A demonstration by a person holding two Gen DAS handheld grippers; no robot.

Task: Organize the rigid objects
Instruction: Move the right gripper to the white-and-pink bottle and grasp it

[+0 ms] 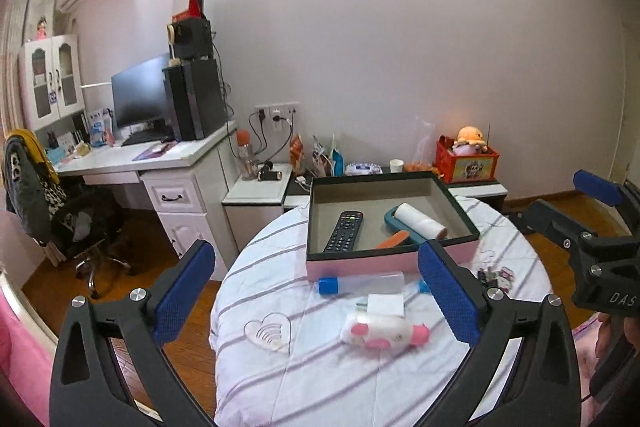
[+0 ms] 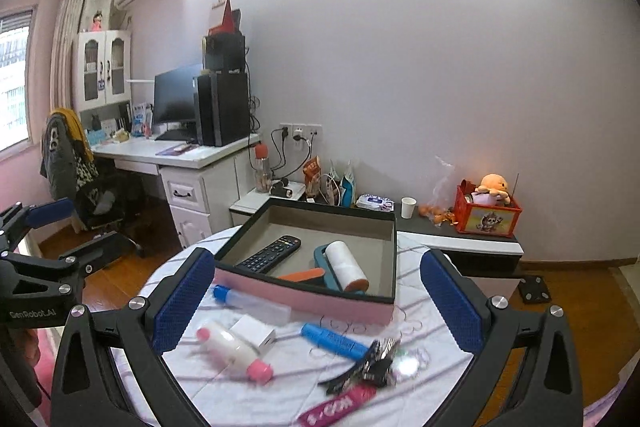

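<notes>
A pink box [image 1: 360, 265] [image 2: 304, 293] with a dark rim stands on the round striped table [image 1: 304, 379] [image 2: 248, 399]. In it lie a black remote [image 1: 344, 231] [image 2: 272, 253], a lint roller [image 1: 418, 221] [image 2: 346, 265] and an orange nail file [image 1: 392, 239] [image 2: 304, 274]. In front of the box lie a blue-capped clear tube [image 1: 360, 285] [image 2: 248, 303], a white charger [image 1: 385, 305] [image 2: 254, 333], a white and pink bottle [image 1: 384, 335] [image 2: 236, 351] and a blue pen [image 2: 334, 341]. My left gripper [image 1: 316, 291] [image 2: 72, 231] and right gripper [image 2: 318, 303] [image 1: 556, 203] hover open above the table, empty.
Dark hair clips [image 2: 376, 359] and a pink packet [image 2: 336, 407] lie at the table's near right. A clear heart shape [image 1: 268, 333] lies at the left. Behind the table stand a low cabinet [image 2: 460, 243], a red toy box [image 2: 486, 217], a desk [image 1: 160, 159] and an office chair [image 1: 60, 211].
</notes>
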